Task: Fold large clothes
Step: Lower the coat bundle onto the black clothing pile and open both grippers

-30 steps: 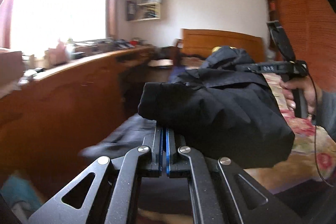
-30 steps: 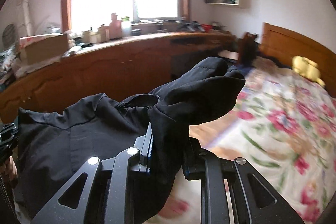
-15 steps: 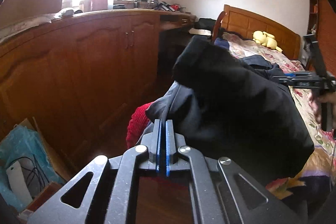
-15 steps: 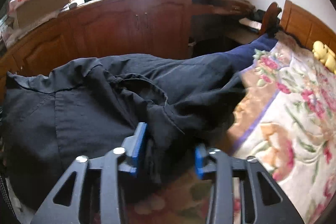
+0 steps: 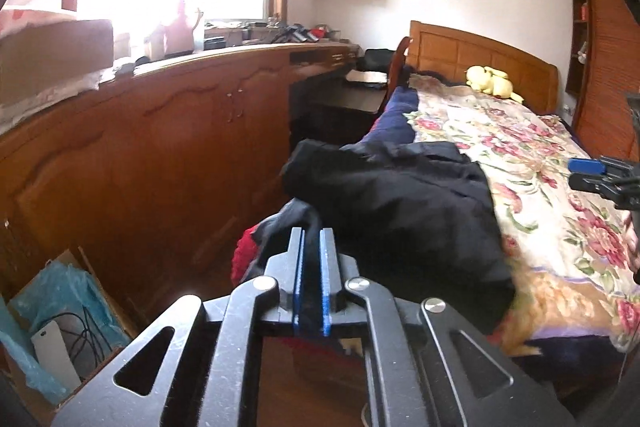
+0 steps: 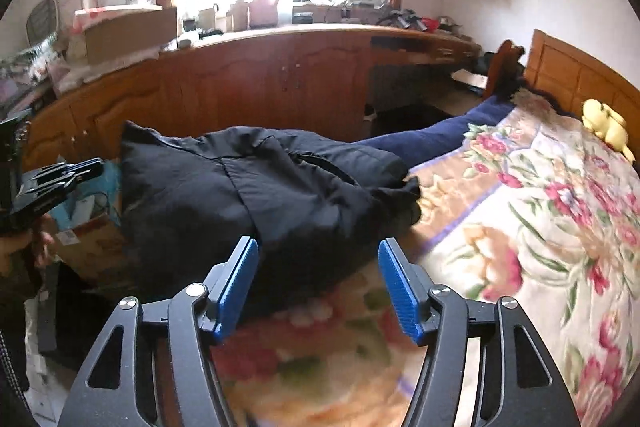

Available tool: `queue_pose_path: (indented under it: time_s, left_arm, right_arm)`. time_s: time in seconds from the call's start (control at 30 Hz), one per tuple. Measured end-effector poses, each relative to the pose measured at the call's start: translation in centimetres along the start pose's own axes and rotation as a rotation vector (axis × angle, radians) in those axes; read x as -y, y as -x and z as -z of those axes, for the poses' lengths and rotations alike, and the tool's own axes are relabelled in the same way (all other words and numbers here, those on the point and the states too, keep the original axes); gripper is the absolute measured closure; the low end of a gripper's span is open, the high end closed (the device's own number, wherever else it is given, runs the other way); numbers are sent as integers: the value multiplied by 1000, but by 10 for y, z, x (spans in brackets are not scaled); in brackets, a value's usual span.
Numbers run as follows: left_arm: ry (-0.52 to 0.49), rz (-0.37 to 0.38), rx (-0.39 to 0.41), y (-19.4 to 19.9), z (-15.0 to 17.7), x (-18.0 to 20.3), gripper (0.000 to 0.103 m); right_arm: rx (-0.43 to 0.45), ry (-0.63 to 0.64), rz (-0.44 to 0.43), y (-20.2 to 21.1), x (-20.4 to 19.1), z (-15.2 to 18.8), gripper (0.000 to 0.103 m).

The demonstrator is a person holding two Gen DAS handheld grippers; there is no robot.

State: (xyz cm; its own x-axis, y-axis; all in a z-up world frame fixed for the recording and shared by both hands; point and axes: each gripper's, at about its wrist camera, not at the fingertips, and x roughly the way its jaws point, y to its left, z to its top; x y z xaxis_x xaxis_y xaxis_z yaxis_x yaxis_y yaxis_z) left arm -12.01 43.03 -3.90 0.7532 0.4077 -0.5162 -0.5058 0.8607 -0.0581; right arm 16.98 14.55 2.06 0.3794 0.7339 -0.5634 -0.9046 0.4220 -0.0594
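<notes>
Right wrist view is showing the right gripper (image 6: 318, 285) standing wide apart, its blue ribbed pads (image 6: 239, 277) holding nothing, just short of the bulky black padded jacket (image 6: 256, 195). That jacket is lying bunched on the near corner of the floral quilted bed cover (image 6: 532, 227), by the bed's edge facing the long brown wooden cabinet (image 6: 240, 83). Left wrist view is showing the left gripper (image 5: 311, 259) with its pads parted by a narrow gap, gripping nothing, its tips sitting right at the jacket's (image 5: 400, 211) hanging edge. A yellow plush toy (image 5: 491, 79) is resting near the wooden headboard (image 5: 480, 63).
</notes>
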Motion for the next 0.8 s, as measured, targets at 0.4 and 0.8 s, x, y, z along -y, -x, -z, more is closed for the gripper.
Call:
queue_pose_path:
  time_s: [0.4,0.8]
  left_arm:
    - [-89,116,-12,20,-9,87,85]
    - [-193,253,-66,19,6,222,85]
  right_arm:
    - [80,-46,56,86,27,55,27]
    - [87,-148,220,158,44,132,19]
